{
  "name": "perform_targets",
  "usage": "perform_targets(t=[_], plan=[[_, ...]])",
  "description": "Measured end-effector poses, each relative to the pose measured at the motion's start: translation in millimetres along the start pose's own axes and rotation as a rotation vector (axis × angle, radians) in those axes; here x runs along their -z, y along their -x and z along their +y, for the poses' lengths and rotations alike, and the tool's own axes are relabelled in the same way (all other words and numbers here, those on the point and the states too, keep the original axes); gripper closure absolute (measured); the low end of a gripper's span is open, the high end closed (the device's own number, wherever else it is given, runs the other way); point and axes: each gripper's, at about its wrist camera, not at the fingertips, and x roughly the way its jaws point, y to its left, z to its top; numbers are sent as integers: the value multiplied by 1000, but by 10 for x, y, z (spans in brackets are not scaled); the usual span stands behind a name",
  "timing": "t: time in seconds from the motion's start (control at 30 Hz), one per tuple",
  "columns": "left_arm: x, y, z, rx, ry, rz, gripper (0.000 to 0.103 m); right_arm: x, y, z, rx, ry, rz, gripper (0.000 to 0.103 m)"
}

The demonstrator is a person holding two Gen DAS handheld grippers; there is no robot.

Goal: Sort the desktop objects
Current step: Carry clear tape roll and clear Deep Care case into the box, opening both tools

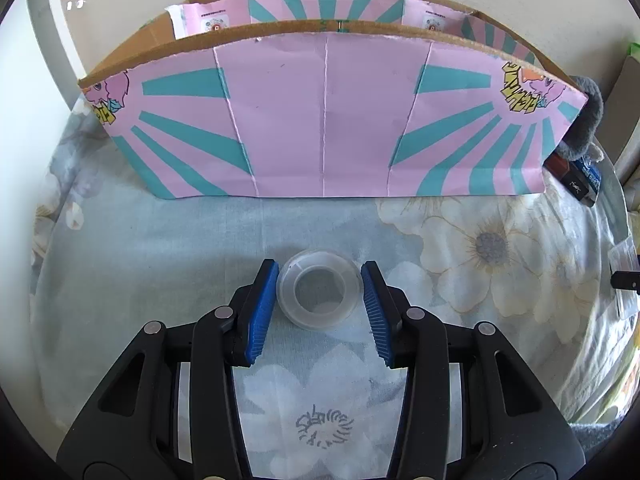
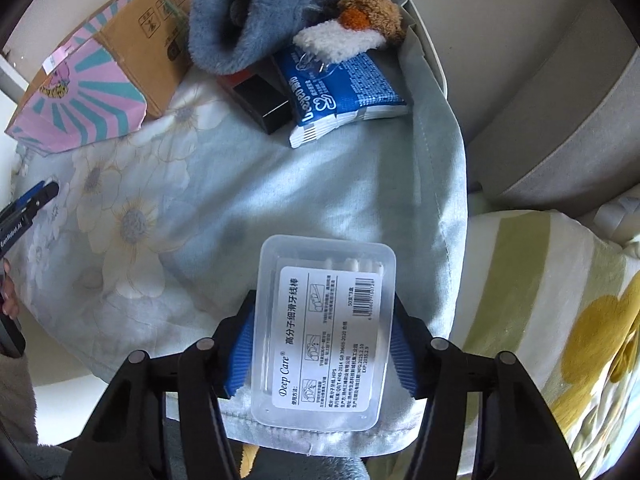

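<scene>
A clear roll of tape (image 1: 319,289) lies flat on the floral cloth between the blue pads of my left gripper (image 1: 320,276). The jaws stand open on either side of the roll, with small gaps. A pink and teal cardboard box (image 1: 324,120) stands open-topped just beyond it. My right gripper (image 2: 323,300) is shut on a clear plastic box of dental floss picks (image 2: 324,332) with a white label, held above the cloth. The same cardboard box shows in the right wrist view (image 2: 100,76) at far left.
At the far end of the cloth lie a grey plush sock (image 2: 236,16), a small plush toy (image 2: 352,28), a blue tissue pack (image 2: 340,92) and a black and red box (image 2: 260,100). A striped floral cushion (image 2: 560,320) lies right. The left gripper's tip (image 2: 36,196) shows at left.
</scene>
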Motion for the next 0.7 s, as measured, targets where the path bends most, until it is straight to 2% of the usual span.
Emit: perform_targets(t=[0.27, 0.47, 0.7], plan=[[-112, 290, 154, -6, 0, 6, 64, -41, 165, 5, -39, -10, -2, 48], [-240, 583, 193, -8, -11, 28, 64, -109, 376, 49, -47, 45, -3, 48], [-496, 861, 222, -4, 22, 19, 64, -193, 685, 95, -40, 113, -63, 48]])
